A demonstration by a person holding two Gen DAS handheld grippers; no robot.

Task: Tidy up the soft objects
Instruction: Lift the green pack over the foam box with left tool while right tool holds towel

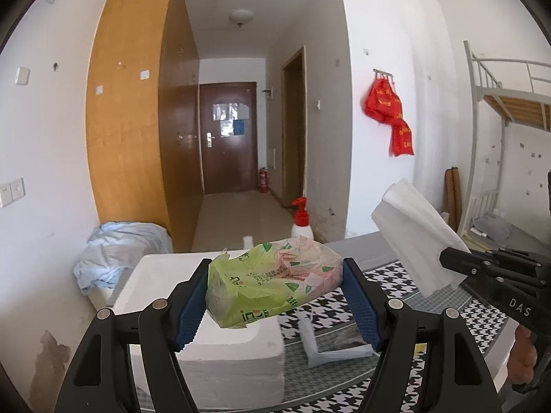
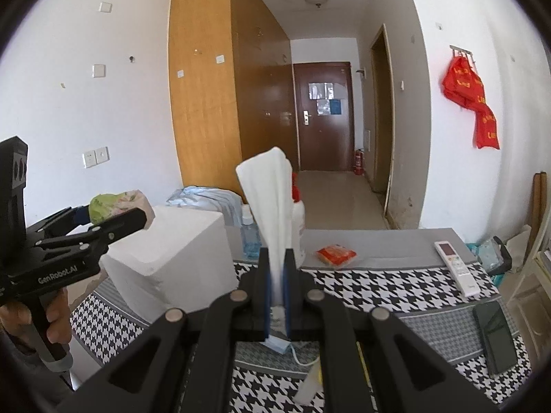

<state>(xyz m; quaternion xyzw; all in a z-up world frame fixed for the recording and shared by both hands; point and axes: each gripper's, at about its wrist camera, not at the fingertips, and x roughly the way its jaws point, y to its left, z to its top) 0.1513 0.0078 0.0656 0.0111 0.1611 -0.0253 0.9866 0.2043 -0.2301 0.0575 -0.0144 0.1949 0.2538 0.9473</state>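
Observation:
My left gripper (image 1: 275,292) is shut on a green and pink floral tissue pack (image 1: 272,282) and holds it in the air above a white foam box (image 1: 227,354). The pack also shows in the right wrist view (image 2: 117,204), at the left. My right gripper (image 2: 278,258) is shut on a white tissue (image 2: 272,199) that stands up from its fingers. In the left wrist view the same tissue (image 1: 418,237) sticks out of the right gripper (image 1: 458,265) at the right, above the houndstooth cloth (image 1: 396,292).
On the table lie a red snack packet (image 2: 335,254), a white remote (image 2: 456,266), a dark phone (image 2: 496,335) and a folded blue item (image 2: 275,342). A red-pump bottle (image 1: 302,225), a water bottle (image 2: 249,235) and crumpled blue cloth (image 1: 117,251) are behind the foam box.

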